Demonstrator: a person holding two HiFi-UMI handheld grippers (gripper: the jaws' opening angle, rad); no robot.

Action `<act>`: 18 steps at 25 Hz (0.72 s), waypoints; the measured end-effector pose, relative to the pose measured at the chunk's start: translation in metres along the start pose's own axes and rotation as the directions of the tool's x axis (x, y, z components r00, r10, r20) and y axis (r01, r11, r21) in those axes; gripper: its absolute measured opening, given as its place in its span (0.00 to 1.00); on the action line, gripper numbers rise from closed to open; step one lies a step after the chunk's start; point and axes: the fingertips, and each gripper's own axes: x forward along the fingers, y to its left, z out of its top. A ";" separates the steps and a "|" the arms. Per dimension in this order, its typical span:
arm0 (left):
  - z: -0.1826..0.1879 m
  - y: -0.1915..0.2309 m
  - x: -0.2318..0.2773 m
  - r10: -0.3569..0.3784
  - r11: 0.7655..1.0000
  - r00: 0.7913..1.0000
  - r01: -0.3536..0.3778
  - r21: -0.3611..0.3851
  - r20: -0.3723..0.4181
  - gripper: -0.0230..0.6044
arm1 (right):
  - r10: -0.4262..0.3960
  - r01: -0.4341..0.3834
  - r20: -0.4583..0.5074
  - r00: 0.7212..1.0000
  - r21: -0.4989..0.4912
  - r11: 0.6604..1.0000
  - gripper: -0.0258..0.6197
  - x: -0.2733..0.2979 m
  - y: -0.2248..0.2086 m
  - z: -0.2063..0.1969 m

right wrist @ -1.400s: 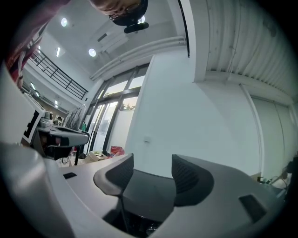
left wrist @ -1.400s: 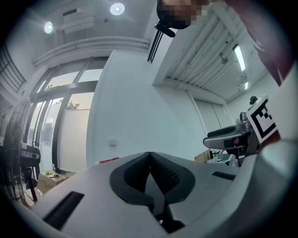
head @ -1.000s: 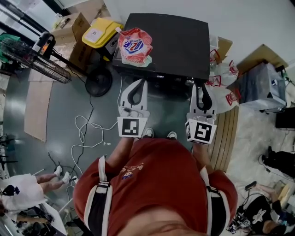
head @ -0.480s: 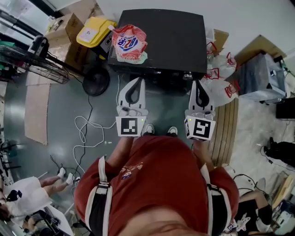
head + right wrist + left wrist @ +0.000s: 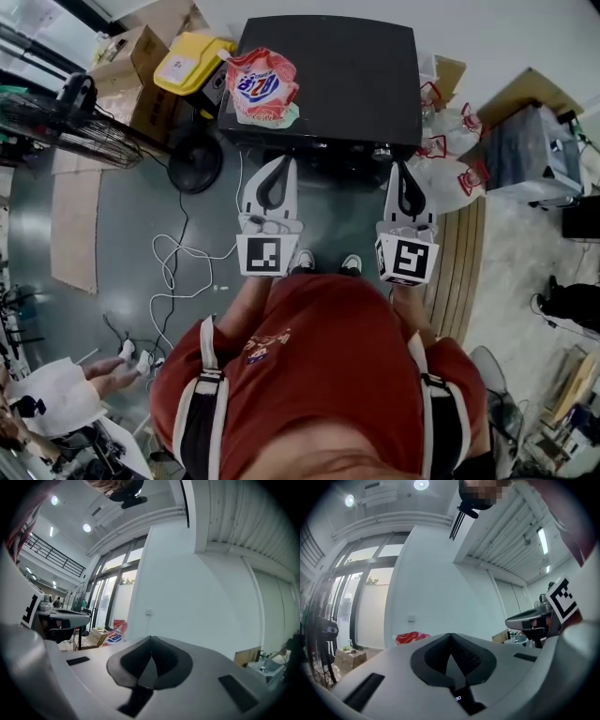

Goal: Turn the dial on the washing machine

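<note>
A black washing machine [image 5: 347,75] stands in front of me in the head view, with a red and white detergent bag [image 5: 265,86] on its lid. A small silvery dial [image 5: 381,152] sits on its front edge. My right gripper [image 5: 398,167] is held level just right of the dial, jaws shut with nothing between them; touching or apart cannot be told. My left gripper [image 5: 280,162] is shut and empty before the machine's front left. In the left gripper view [image 5: 450,634] and the right gripper view [image 5: 151,638] the pads meet.
A floor fan [image 5: 84,117], a yellow case [image 5: 192,61] and cardboard boxes [image 5: 131,52] stand left of the machine. Cables [image 5: 178,267] trail over the floor. Plastic bags [image 5: 450,169], a grey crate [image 5: 525,159] and wooden slats [image 5: 459,272] lie to the right.
The right gripper's jaws look to have drawn together. Both grippers stay in front of the machine, and the head view has shifted slightly.
</note>
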 end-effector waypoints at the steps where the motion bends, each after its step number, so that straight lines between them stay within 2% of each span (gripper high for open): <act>1: -0.001 0.000 0.000 -0.001 1.000 1.000 0.001 0.002 -0.002 0.05 | -0.001 0.001 -0.001 1.000 -0.003 1.000 0.05 0.001 0.000 -0.001; 6: -0.003 0.002 0.002 -0.001 1.000 1.000 0.001 0.011 0.005 0.05 | -0.005 0.005 -0.011 1.000 -0.007 1.000 0.05 0.003 -0.001 -0.005; 10: -0.003 0.004 0.002 0.005 1.000 1.000 -0.005 -0.022 -0.005 0.05 | 0.004 -0.005 -0.015 1.000 -0.011 1.000 0.05 0.006 0.002 -0.006; 18: -0.002 0.008 0.002 0.010 1.000 1.000 -0.010 -0.010 0.004 0.05 | 0.021 -0.021 -0.020 1.000 -0.018 1.000 0.05 0.009 0.009 -0.007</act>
